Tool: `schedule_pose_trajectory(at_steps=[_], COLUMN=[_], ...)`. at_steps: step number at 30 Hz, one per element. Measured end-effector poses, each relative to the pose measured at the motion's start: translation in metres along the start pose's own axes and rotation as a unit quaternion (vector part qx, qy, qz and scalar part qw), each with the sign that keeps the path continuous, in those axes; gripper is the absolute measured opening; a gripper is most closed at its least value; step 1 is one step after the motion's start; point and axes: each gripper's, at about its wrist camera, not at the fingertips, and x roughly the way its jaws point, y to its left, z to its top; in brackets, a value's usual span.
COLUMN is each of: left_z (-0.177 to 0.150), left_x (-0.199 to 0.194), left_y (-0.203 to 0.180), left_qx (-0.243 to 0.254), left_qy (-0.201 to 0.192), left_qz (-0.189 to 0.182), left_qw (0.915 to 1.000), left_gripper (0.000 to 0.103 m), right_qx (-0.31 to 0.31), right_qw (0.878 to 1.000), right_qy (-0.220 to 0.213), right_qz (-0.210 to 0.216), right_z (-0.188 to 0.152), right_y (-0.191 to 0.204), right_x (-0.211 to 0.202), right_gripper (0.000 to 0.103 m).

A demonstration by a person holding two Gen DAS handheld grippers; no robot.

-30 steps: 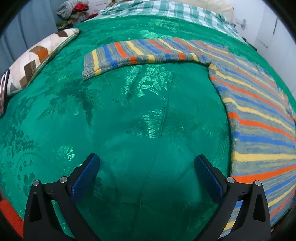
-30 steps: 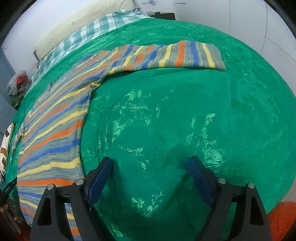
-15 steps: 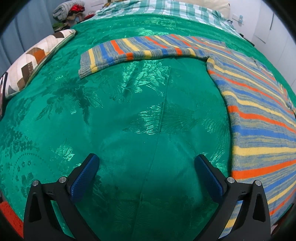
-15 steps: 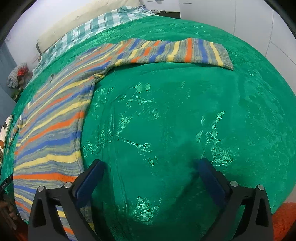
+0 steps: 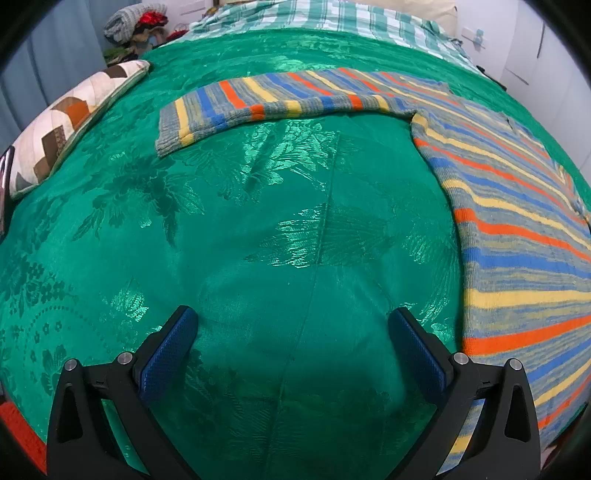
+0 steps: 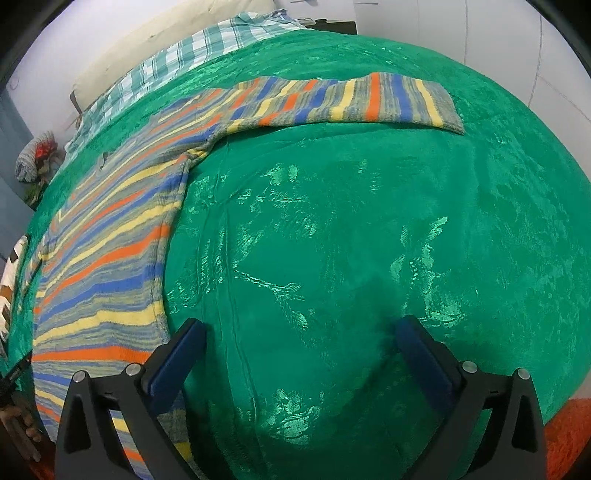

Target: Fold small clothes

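You are working over a bed covered with a shiny green bedspread (image 5: 258, 229) that has a woven pattern of leaves and flowers, and a seam runs down its middle. The striped sweater (image 5: 517, 229) lies flat and unfolded on it, with bands of blue, orange, yellow and grey; one sleeve (image 5: 266, 99) is stretched out to the side in the left wrist view, and the other sleeve (image 6: 362, 99) in the right wrist view. Your left gripper (image 5: 291, 332) has its jaws wide apart with only bedspread between them, just beside the edge of the sweater. Your right gripper (image 6: 299, 336) has just been opening and its jaws now stand wide as well, holding nothing, with the body of the sweater near its left finger. At the far end of the bed there is a checked green and white cloth (image 5: 332, 18). A patchwork pillow (image 5: 70, 122) lies at the left edge, with a pile of clothes (image 5: 136, 22) behind it, and white walls (image 6: 480, 37) are at the right.
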Motion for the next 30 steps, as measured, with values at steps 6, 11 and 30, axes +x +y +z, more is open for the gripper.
schedule_pose_trajectory(at_steps=[6,11,30], left_z=[0.000,-0.001,-0.004], left_x=[0.000,0.000,-0.001], left_y=[0.000,-0.001,-0.002], left_qx=[0.001,0.001,-0.001], left_qy=[-0.002,-0.006,-0.023], left_qz=[0.001,0.002,0.006], left_qw=[1.0000,1.0000,0.9997], left_gripper=[0.103,0.103,0.103], right_qx=[0.110,0.192,0.248], right_qw=[0.987,0.969,0.958], right_qy=[-0.024,-0.087,0.021], right_qz=[0.113,0.126,0.139], right_z=[0.027,0.100,0.186], right_y=[-0.043,-0.122,-0.196], right_x=[-0.028,-0.051,0.059], right_gripper=[0.099,0.094,0.014])
